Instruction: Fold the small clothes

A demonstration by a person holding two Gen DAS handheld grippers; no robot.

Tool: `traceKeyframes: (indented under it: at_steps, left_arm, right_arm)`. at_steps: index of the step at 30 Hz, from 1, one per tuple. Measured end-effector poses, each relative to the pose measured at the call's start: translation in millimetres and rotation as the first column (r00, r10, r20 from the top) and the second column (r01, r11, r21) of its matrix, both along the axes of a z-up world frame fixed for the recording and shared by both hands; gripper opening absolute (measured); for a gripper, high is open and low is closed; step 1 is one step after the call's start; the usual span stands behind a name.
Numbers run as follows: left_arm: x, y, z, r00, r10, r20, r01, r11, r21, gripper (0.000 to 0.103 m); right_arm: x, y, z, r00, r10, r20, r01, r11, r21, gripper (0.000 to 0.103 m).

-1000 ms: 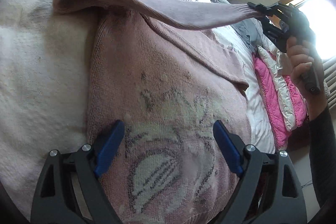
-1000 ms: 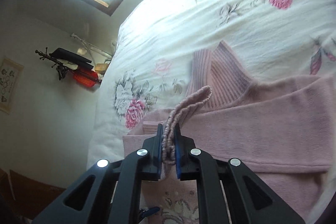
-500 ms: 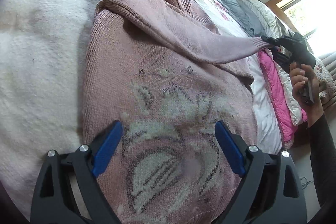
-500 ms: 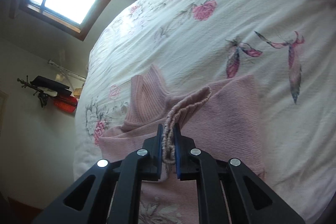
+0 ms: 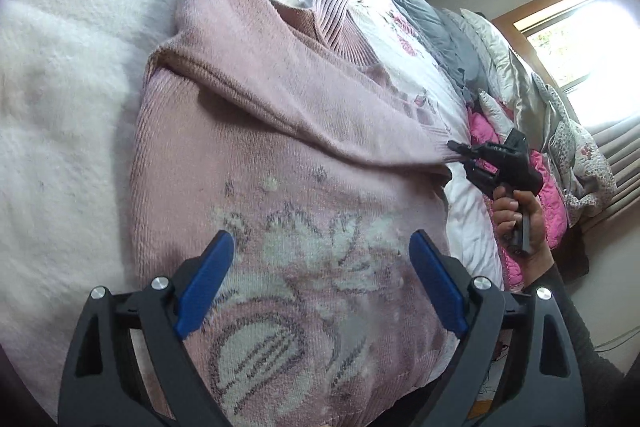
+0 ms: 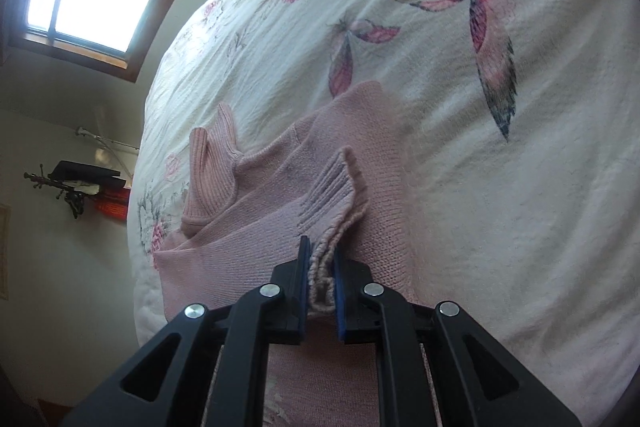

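Sweater (image 5: 280, 155) lies under the wide-open left claw (image 5: 320, 287); right claw (image 6: 320, 267) pinches its sleeve cuff (image 6: 332, 203).

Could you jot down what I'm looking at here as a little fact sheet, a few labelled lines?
Place: bed with a floral bedspread
Garment: pink knitted sweater, lying flat, flower design up
Sleeve: sleeve drawn across the chest
Right tongs: shut on the sleeve's ribbed cuff
Left tongs: open above the sweater's lower front, holding nothing
Nearby: pile of other clothes along the bed's far edge
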State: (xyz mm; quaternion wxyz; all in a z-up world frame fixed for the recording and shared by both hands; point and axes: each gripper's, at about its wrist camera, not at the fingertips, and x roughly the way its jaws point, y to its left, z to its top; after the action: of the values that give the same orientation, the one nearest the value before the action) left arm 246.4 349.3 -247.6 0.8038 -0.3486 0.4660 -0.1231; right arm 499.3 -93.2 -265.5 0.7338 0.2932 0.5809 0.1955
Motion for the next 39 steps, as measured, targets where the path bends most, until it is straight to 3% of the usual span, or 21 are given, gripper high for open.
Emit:
traceKeyframes:
  at_steps: [3,7,10,12,14,15,18,20,22,26,33,39]
  left_arm:
    - [16.2,9.5,12.8,1.0,0.002,0.021,-0.002,1.0,0.015,0.089]
    - [47.4,33.8,34.5,0.997,0.035,0.064,-0.033,0.999,-0.026,0.089]
    - [78.3,49.7,43.3,0.996,0.055,0.073,-0.051,0.997,-0.062,0.089]
    - [100.0,55.3,44.6,0.996,0.058,0.069,-0.053,0.996,-0.076,0.089]
    - [122.7,60.9,43.6,0.996,0.062,0.06,-0.057,0.995,-0.085,0.089]
    - [132.6,64.3,40.4,0.996,0.067,0.05,-0.063,0.994,-0.089,0.089]
    - [155.8,77.7,19.1,0.995,0.097,-0.013,-0.098,0.99,-0.102,0.089]
    - [165.2,87.9,0.2,0.989,0.132,-0.071,-0.138,0.987,-0.082,0.088]
    - [165.6,95.2,-11.1,0.986,0.148,-0.078,-0.156,0.981,-0.116,0.088]
    - [161.3,98.8,-5.5,0.987,0.148,-0.067,-0.156,0.979,-0.13,0.087]
    - [149.4,89.7,30.5,0.996,0.078,0.048,-0.069,0.986,-0.152,0.086]
    - [163.2,85.4,-5.4,0.993,0.089,-0.078,-0.092,0.995,-0.034,0.083]
  right_arm:
    - [1.5,-13.1,-9.2,0.999,-0.03,-0.017,0.031,0.997,0.068,0.043]
    - [12.4,-27.3,-16.6,0.996,-0.07,-0.046,0.076,0.985,0.157,0.044]
    - [23.1,-22.5,-17.8,0.998,-0.049,-0.048,0.055,0.988,0.147,0.044]
    - [29.2,-15.8,-17.9,0.999,-0.031,-0.044,0.036,0.992,0.119,0.039]
    - [31.6,-9.6,-10.4,1.0,-0.018,0.008,0.018,0.998,0.06,0.009]
    - [30.4,-7.1,-3.2,0.998,-0.018,0.056,0.017,1.0,0.021,0.006]
    - [20.6,0.0,11.1,0.984,0.006,0.181,0.0,0.999,-0.033,0.006]
    - [17.4,4.0,5.2,0.981,0.024,0.192,-0.004,0.995,-0.103,0.006]
    - [17.6,2.7,-8.8,0.985,0.031,0.17,-0.009,0.992,-0.129,0.006]
    - [17.5,-4.3,-21.4,0.989,0.038,0.142,-0.024,0.995,-0.094,0.008]
    - [-5.2,-19.3,9.0,0.978,-0.026,0.209,0.023,1.0,0.017,0.015]
    - [-11.6,-12.0,-13.1,0.989,0.006,0.146,-0.014,0.998,0.054,0.015]
